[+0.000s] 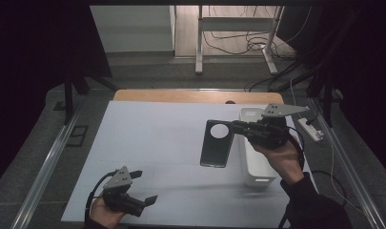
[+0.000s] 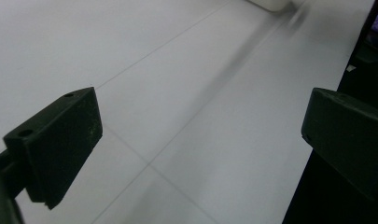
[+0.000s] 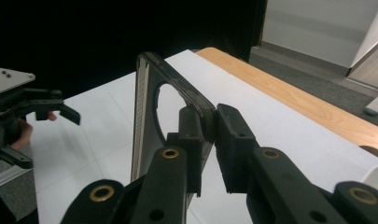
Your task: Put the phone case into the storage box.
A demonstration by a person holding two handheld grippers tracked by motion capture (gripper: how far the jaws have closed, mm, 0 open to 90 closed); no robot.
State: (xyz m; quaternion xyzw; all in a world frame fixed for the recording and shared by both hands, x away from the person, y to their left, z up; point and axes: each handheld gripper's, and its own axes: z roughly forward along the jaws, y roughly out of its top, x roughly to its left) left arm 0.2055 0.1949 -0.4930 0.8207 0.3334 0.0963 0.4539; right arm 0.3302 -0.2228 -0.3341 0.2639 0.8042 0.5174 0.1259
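A dark, see-through phone case (image 1: 215,143) with a round camera cutout hangs above the middle of the white table (image 1: 152,138). My right gripper (image 1: 237,127) is shut on its right edge and holds it off the surface. In the right gripper view the case (image 3: 147,102) stands edge-on, and the two pads of my right gripper (image 3: 207,122) pinch its rim. My left gripper (image 1: 144,187) is low at the table's front left, open, with nothing between its jaws. In the left gripper view only bare table lies between the spread jaws of my left gripper (image 2: 200,135).
A white oblong bin (image 1: 257,167) stands on the table's right side, just below my right hand. A wooden strip (image 1: 195,96) runs along the far edge. A white power strip (image 1: 310,130) lies off the table to the right. Desk legs and cables stand beyond.
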